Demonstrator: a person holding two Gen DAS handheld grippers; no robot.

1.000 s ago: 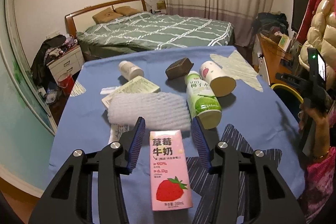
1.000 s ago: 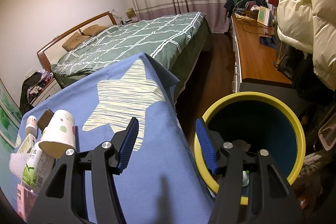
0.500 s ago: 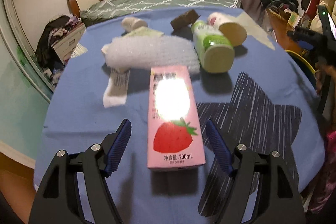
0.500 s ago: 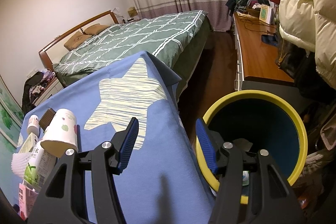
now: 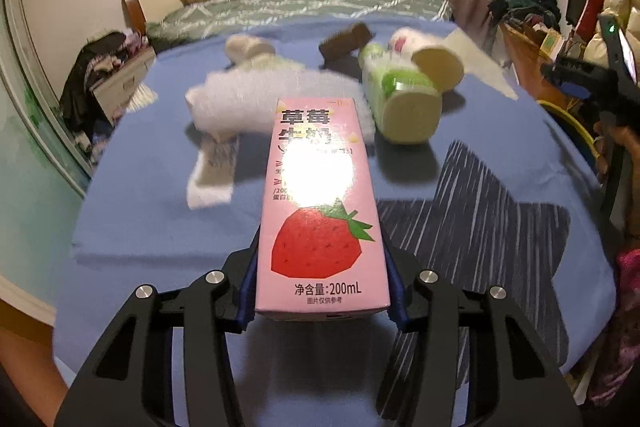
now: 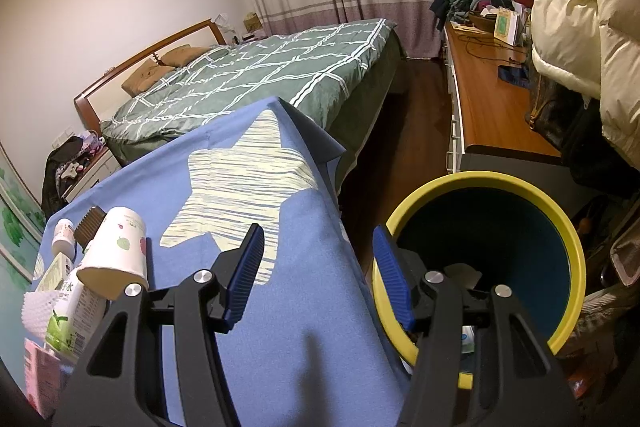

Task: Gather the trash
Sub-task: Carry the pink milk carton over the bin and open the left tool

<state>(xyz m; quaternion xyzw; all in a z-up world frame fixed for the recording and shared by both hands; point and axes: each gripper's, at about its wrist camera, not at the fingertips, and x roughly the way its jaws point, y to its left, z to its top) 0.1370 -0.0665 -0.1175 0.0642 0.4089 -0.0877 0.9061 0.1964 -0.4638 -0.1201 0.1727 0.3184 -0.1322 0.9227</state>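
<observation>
A pink strawberry milk carton lies lengthwise on the blue tablecloth. My left gripper is closing on its near end, and both blue pads press the carton's sides. In the right wrist view the carton shows only as a pink corner at the lower left. My right gripper stands open and empty over the table's edge. A yellow-rimmed bin with some trash inside stands on the floor just to its right.
Behind the carton lie a white foam net, a green-labelled bottle, a paper cup, a brown wrapper and a small white bottle. A bed stands beyond the table, a wooden desk to the right.
My left gripper sank toward the table and spread wide around the carton. It then shut on the carton's sides near the bottom end. The right gripper kept still.
</observation>
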